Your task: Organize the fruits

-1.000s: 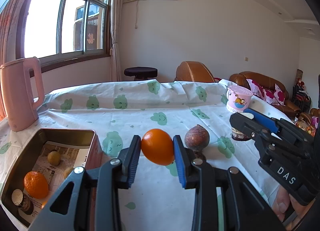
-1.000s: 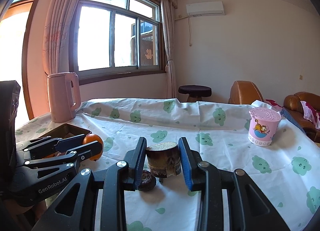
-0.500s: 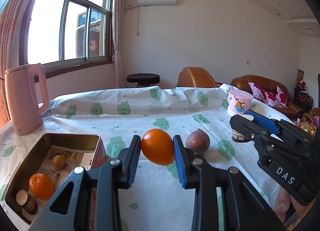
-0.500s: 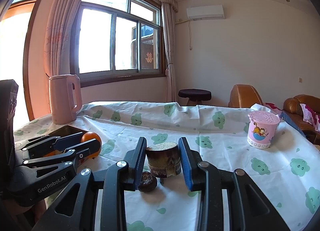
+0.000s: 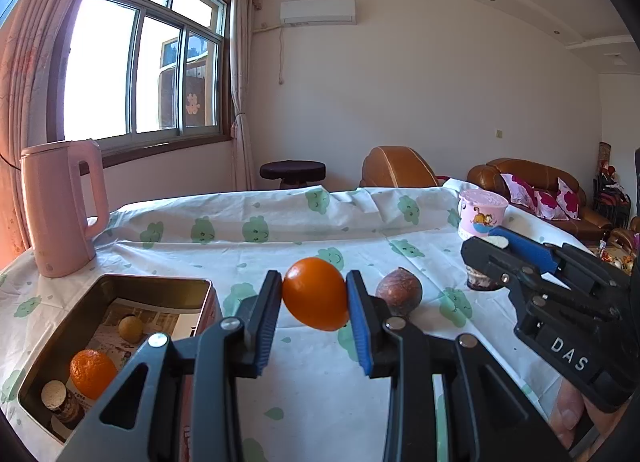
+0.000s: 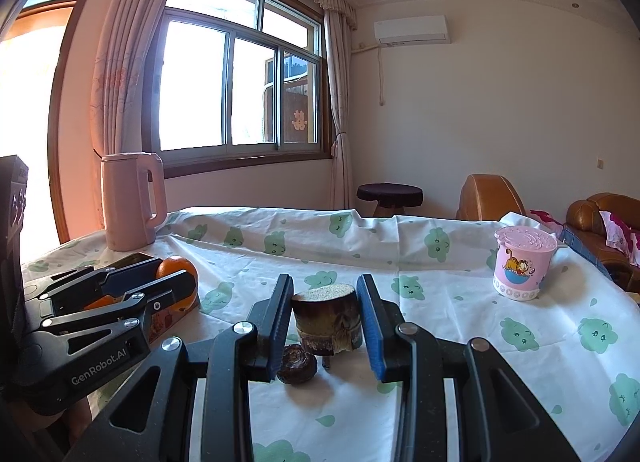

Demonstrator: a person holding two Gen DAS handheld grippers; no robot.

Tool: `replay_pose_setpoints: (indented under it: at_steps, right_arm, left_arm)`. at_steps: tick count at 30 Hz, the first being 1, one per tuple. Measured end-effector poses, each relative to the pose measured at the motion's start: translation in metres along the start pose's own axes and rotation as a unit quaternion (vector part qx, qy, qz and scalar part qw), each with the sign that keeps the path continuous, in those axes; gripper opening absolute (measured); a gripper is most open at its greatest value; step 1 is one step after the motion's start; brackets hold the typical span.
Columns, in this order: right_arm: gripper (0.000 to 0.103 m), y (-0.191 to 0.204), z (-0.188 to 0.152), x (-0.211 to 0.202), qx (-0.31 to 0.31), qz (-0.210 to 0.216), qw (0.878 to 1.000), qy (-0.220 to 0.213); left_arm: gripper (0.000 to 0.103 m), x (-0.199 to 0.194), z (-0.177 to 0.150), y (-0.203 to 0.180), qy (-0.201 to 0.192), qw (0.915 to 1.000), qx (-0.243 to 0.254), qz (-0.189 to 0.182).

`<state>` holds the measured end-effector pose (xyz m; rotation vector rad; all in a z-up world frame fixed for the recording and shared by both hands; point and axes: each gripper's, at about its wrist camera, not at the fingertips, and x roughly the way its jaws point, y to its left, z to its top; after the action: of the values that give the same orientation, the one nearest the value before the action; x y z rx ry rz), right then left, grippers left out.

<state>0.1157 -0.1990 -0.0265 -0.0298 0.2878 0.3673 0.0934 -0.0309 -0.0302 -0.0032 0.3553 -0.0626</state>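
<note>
**Both grippers loaded over the fruit table**

Here, the tablecloth (image 5: 280, 230) with green prints carries a metal tin (image 5: 132, 286) at near left, holding a mandarin (image 5: 93, 373), a small yellow fruit (image 5: 130, 328) and what may be a cut cane piece. The left gripper (image 5: 314, 294) clamps an orange (image 5: 315, 293) just right of the tin. The right gripper (image 6: 325, 316) grips a sugarcane chunk (image 6: 325, 318) above a dark chestnut-like piece (image 6: 297, 359).

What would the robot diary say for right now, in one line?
left gripper: shut on orange | right gripper: shut on brown stump piece | tin box: holds fruit | brown fruit: on table
</note>
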Motion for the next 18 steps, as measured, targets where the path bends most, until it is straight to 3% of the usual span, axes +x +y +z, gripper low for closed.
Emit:
replay_pose_setpoints:
  at_steps: [18]
  right_arm:
    - [0.035, 0.0014, 0.0004, -0.0049, -0.003, -0.003, 1.0, -0.007]
  left_arm:
    - [0.035, -0.0093, -0.0013, 0.0014, -0.018, 0.9998, 0.001, 0.006]
